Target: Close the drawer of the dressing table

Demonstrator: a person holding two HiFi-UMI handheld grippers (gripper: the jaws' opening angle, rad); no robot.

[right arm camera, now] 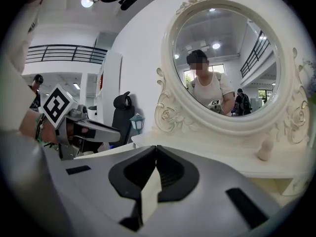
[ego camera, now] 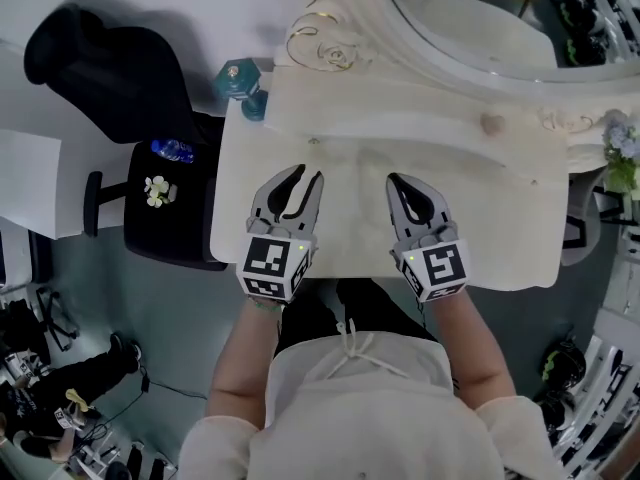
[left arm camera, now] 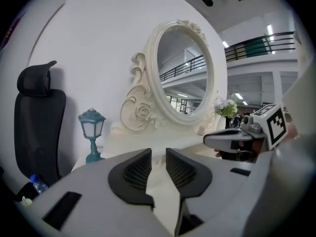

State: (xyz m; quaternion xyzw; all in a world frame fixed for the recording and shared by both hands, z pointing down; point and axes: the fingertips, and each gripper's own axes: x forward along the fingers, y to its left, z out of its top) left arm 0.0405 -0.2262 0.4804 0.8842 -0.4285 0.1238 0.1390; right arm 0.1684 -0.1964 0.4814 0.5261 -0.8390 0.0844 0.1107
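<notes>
The cream dressing table (ego camera: 500,228) lies below me, and its oval mirror (left arm camera: 181,73) stands at the back. No drawer front shows in any view; the top hides whatever sits under it. Both grippers hover side by side over the front half of the tabletop, pointing toward the mirror. My left gripper (ego camera: 310,174) has a narrow gap between its pads (left arm camera: 134,172) and nothing in it. The tips of my right gripper (ego camera: 393,178) meet with nothing held. In the left gripper view the right gripper (left arm camera: 232,138) shows at the right.
A teal lantern lamp (ego camera: 240,80) stands at the table's back left corner. A black office chair (ego camera: 110,68) sits left of the table. A small cream knob (ego camera: 492,124) rests near the mirror base, and flowers (ego camera: 620,148) at the far right.
</notes>
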